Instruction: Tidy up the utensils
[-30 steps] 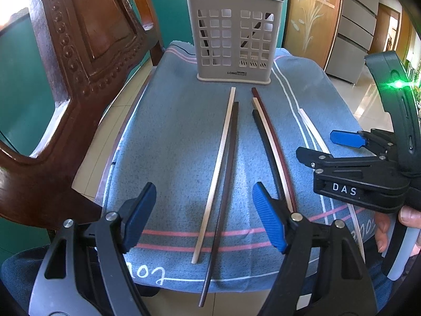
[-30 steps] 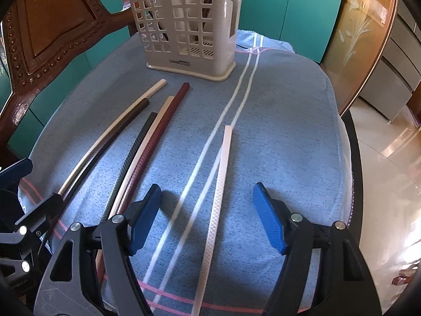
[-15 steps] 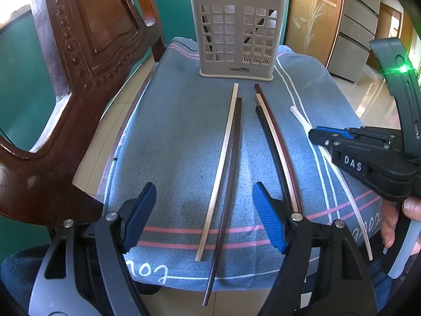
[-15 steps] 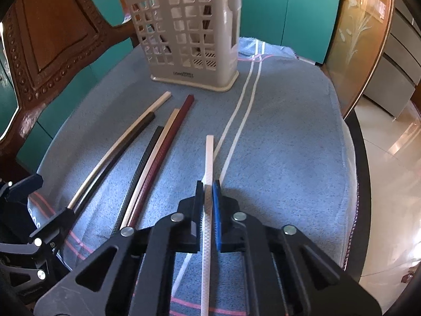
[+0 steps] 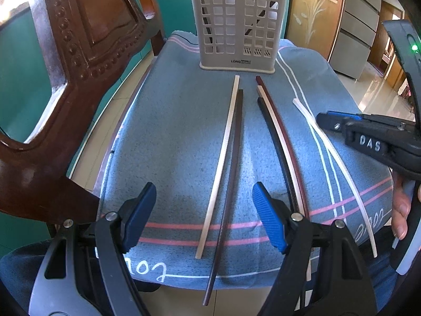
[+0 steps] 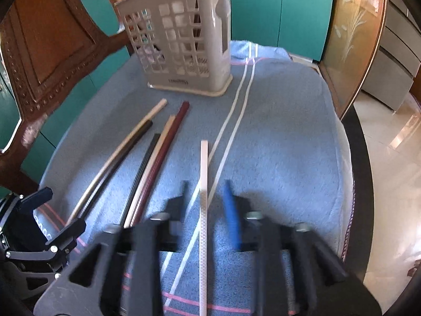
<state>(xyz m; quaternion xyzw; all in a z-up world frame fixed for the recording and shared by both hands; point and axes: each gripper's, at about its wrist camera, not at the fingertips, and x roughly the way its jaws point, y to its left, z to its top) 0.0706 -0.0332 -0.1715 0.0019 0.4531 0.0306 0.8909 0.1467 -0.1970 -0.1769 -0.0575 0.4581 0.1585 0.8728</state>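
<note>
Chopsticks number six on the blue towel (image 5: 171, 137): a cream-and-dark pair (image 5: 231, 158) at centre, a cluster of three (black, cream, maroon) (image 5: 279, 142) right of it, and one white chopstick (image 6: 204, 205) apart, lower centre of my right view. All run lengthwise, far tips toward the grey holder basket (image 5: 238, 29) at top centre. My right tongs (image 6: 205, 200) have just been opening; the white chopstick lies between their blurred pads, not pressed. My left tongs (image 5: 202, 210) stand wide apart above the near ends of the central pair, holding nothing. The left view alone shows dark sticks poking up from the basket and my fingers (image 5: 400, 210) at right edge; the right view shows the basket's side.
</note>
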